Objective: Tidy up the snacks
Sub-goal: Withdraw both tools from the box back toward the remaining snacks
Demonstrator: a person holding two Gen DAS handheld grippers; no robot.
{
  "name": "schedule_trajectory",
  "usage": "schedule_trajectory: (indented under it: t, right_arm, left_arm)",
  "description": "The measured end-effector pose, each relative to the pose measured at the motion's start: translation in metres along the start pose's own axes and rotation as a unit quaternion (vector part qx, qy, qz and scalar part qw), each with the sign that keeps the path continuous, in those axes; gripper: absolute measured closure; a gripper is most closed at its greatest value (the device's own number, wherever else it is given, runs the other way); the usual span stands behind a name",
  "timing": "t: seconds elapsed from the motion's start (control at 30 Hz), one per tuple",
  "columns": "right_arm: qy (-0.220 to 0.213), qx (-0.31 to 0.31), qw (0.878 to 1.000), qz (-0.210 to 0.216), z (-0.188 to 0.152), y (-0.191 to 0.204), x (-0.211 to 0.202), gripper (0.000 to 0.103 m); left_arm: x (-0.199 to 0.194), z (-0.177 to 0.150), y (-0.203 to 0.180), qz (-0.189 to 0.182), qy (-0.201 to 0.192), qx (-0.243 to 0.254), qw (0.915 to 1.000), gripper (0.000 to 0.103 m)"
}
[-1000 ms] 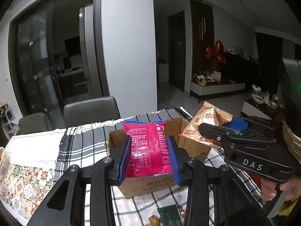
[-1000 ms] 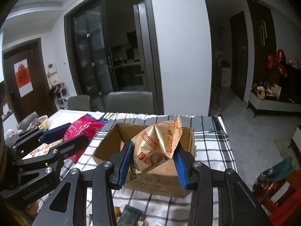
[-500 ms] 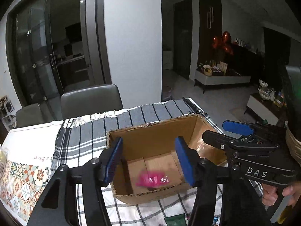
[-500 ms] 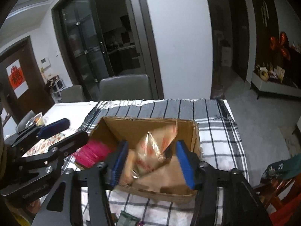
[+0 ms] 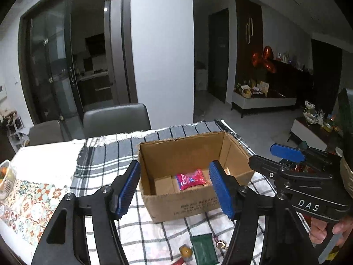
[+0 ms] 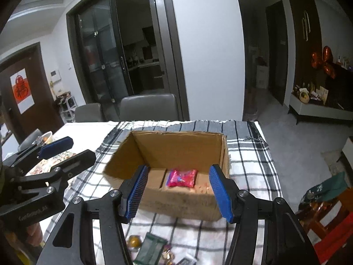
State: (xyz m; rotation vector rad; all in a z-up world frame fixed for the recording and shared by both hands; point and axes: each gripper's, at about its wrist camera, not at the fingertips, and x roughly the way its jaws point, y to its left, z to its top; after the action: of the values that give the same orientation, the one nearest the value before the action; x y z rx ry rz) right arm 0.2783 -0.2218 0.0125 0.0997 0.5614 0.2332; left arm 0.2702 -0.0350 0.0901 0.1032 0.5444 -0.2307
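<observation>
An open cardboard box point(image 5: 167, 150) point(image 6: 176, 145) stands on the checked cloth. A pink snack packet point(image 5: 191, 178) point(image 6: 182, 177) lies flat on its floor. The orange biscuit bag is not visible in the box from either view. My left gripper point(image 5: 176, 185) is open and empty, held above the box's near wall. My right gripper point(image 6: 177, 190) is open and empty, also above the near wall. Each gripper shows in the other's view: the right one point(image 5: 286, 161) at the right, the left one point(image 6: 59, 152) at the left.
A green packet point(image 5: 204, 250) point(image 6: 151, 250) and small wrapped candies point(image 5: 186, 251) point(image 6: 133, 241) lie on the cloth in front of the box. A bowl point(image 5: 5, 178) sits at the table's left. Grey chairs point(image 5: 117, 120) stand behind the table.
Both grippers opened and let go. The pink packet and the orange biscuit bag dropped into the box. Both grippers pulled back and up from the box.
</observation>
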Motion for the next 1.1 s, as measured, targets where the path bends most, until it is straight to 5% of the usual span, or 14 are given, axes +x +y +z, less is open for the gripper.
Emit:
schedule_trajectory:
  t: [0.43, 0.87, 1.1]
  right_arm:
    - [-0.044, -0.009, 0.999, 0.004, -0.046, 0.023, -0.067, 0.044]
    - [-0.073, -0.052, 0.996, -0.030, -0.104, 0.035, -0.112, 0.044]
    - [-0.057, -0.060, 0.996, -0.031, -0.139, 0.034, -0.125, 0.044]
  left_arm:
    - [-0.080, -0.052, -0.008, 0.016, -0.044, 0.002, 0.9989, 0.039]
    - [-0.114, -0.115, -0.020, 0.014, -0.041, -0.003, 0.9991, 0.039]
    - [-0.119, -0.148, -0.038, -0.019, -0.032, 0.015, 0.9992, 0.039]
